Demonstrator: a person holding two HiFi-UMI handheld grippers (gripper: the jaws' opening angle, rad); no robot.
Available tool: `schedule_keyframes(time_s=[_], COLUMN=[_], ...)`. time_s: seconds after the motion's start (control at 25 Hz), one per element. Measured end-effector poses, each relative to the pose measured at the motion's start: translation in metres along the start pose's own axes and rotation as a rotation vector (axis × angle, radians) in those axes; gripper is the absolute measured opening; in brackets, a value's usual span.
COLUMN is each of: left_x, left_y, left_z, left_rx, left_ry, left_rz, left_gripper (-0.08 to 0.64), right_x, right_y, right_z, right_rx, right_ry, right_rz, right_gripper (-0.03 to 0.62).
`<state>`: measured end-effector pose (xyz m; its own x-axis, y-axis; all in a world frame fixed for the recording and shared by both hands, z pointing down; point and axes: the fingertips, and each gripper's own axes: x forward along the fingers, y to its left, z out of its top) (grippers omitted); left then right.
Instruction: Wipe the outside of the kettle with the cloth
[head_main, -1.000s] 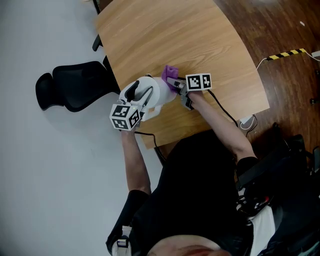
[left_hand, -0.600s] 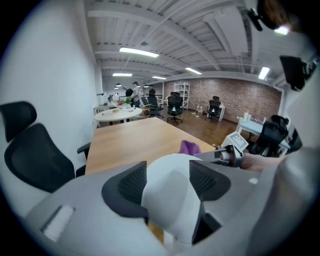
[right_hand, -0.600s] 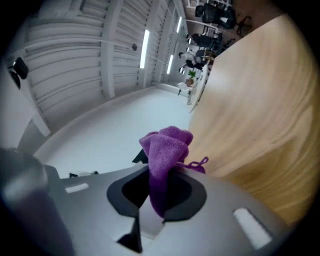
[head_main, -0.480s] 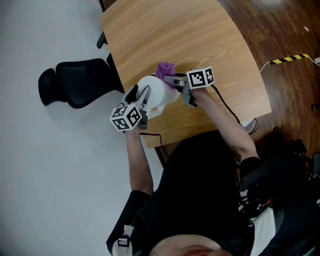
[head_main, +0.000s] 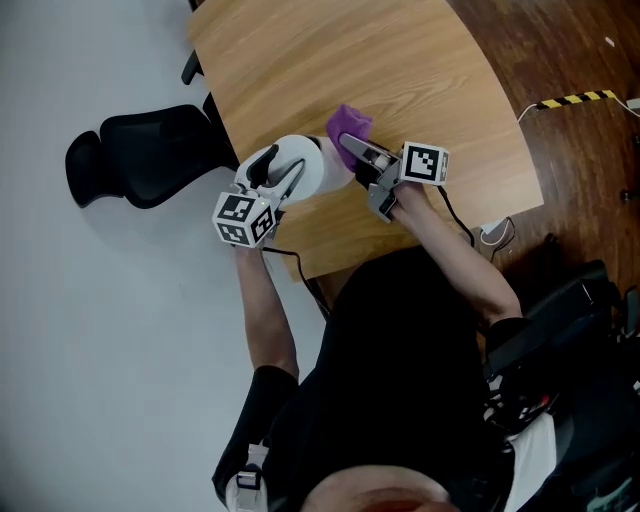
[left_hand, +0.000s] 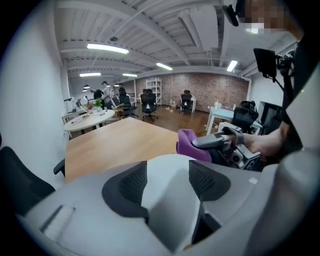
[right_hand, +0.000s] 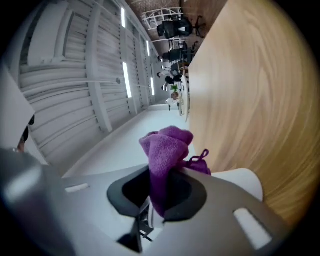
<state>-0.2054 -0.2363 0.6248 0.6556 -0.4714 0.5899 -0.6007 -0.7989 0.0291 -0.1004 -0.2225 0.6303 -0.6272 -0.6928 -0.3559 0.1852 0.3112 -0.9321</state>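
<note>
My left gripper (head_main: 281, 178) steadies the kettle (head_main: 322, 172) at the near edge of the table (head_main: 400, 60), its jaws just closing tighter on the white body. My right gripper (head_main: 352, 150) pinches the purple cloth (head_main: 348, 125) at the kettle's far side. Wiping looks under way, but I can't tell how much is done.

the kettle (head_main: 305, 168) is smooth white plastic with a soft sheen. the cloth (right_hand: 167, 145) is purple and fuzzy, with a short pile. the counter (head_main: 350, 60) is pale wood grain, matt. the right tongs (right_hand: 159, 192) have a smooth grey matt plastic shell and black matt pads (right_hand: 192, 197). the floor (head_main: 560, 50) is dark wood.
</note>
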Motion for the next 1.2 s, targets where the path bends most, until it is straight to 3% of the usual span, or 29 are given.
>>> schedule_keyframes(time_s=[0.04,0.12,0.28,0.36,0.44,0.56,0.64,0.68,0.76,0.84,0.92,1.0,1.08,1.2], left_x=[0.001,0.000,-0.005,-0.006,-0.008,-0.026,-0.044,-0.051,-0.059,-0.064,-0.061,-0.055,-0.066,-0.124], left_y=[-0.001,-0.001,0.004,0.007,0.005,-0.009,-0.021,-0.024,-0.028,-0.032,-0.030,-0.011,0.025,0.069], left_z=[-0.002,-0.003,-0.002,0.000,0.006,0.007,-0.001,-0.004,-0.009,-0.012,-0.012,0.001,0.025,0.005], left_rx=[0.000,-0.004,0.010,0.015,0.022,0.049,0.060,0.063,0.069,0.069,0.060,0.043,0.002,-0.115], left_ry=[-0.007,-0.019,-0.026,-0.035,-0.047,-0.050,-0.045,-0.047,-0.057,-0.058,-0.050,-0.076,-0.186,-0.334], left_rz=[0.009,0.015,0.020,0.025,0.028,0.026,0.019,0.018,0.022,0.027,0.026,0.036,0.087,0.178], left_gripper=[0.366,0.357,0.365,0.365,0.365,0.365,0.364,0.364,0.364,0.364,0.364,0.364,0.394,0.433], right_x=[0.009,0.010,-0.019,-0.040,-0.033,0.021,0.046,0.050,0.041,0.012,-0.015,-0.018,-0.003,-0.005], right_y=[0.005,-0.036,-0.172,-0.219,-0.206,-0.100,-0.058,-0.062,-0.110,-0.172,-0.213,-0.225,-0.215,-0.160], right_z=[-0.003,-0.026,-0.052,-0.059,-0.048,-0.031,-0.052,-0.068,-0.093,-0.105,-0.105,-0.089,-0.066,-0.033], right_rx=[0.020,0.166,0.107,0.110,0.117,0.019,-0.051,-0.075,-0.086,-0.089,-0.077,-0.080,-0.159,-0.200], right_ry=[0.028,0.080,0.155,0.229,0.280,0.315,0.415,0.492,0.614,0.667,0.663,0.646,0.639,0.482], right_rz=[0.006,-0.150,-0.468,-0.609,-0.570,-0.257,-0.138,-0.150,-0.282,-0.465,-0.589,-0.633,-0.656,-0.583], right_gripper=[0.044,0.051,0.049,0.051,0.049,0.049,0.049,0.049,0.051,0.051,0.051,0.051,0.051,0.052])
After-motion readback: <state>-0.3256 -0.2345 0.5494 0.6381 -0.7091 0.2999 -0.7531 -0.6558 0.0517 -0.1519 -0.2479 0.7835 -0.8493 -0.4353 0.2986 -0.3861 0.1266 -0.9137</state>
